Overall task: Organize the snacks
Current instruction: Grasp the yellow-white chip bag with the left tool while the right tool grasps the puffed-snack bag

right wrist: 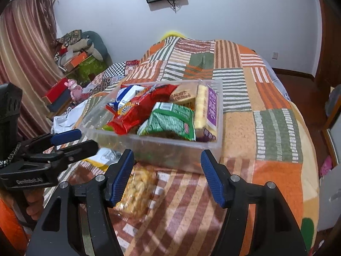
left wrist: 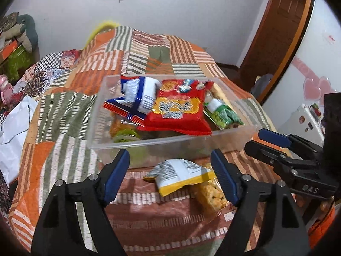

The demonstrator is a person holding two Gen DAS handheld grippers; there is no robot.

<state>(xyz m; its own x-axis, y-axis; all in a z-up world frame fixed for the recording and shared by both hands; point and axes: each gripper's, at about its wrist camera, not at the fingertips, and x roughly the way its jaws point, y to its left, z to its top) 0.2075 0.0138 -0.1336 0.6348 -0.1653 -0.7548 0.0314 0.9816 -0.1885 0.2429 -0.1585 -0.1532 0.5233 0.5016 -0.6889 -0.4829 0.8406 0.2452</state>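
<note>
Both grippers hang above the near part of the bed, tilted down toward it. The left gripper has its fingers spread with nothing between them; below it lie a white-yellow pack and a clear bag of puffs, touching each other. The right gripper also has its fingers spread and empty, just right of the left one. Farther off stands a clear bin on the quilt, full of snacks: a red bag, a blue-white bag, a green bag. The bin stands between the grippers and the far wall.
</note>
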